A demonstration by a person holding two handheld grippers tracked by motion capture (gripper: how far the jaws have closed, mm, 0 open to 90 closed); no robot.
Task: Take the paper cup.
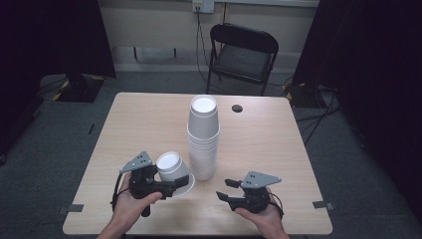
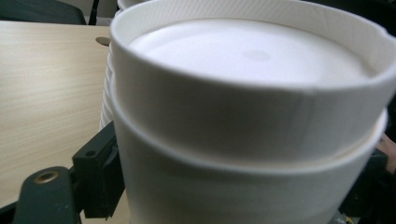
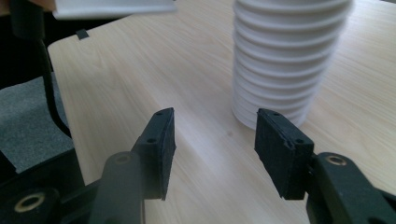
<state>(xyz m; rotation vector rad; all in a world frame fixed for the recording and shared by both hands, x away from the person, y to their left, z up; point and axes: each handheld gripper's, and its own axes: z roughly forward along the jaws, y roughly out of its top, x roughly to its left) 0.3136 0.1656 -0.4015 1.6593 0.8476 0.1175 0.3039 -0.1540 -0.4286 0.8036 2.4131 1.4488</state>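
Observation:
A tall stack of upturned white foam cups [image 1: 203,142] stands mid-table, and its ribbed lower part [image 3: 289,60] rises just beyond my right gripper. My left gripper [image 1: 178,185] is shut on a single upturned white cup [image 1: 170,167], tilted, just left of the stack's base. Close up, that cup [image 2: 243,93] shows a step around its wall like two nested cups, with one black finger [image 2: 95,170] pressed against its left side. My right gripper [image 1: 224,189] rests low at the stack's right front, open, with only bare tabletop between its pads [image 3: 161,149].
The wooden table [image 1: 144,119] has a round dark hole [image 1: 237,108] near its far edge. A black folding chair [image 1: 242,55] stands behind the table. Dark curtains hang on both sides. Grey tape marks [image 1: 74,207] sit at the table's near corners.

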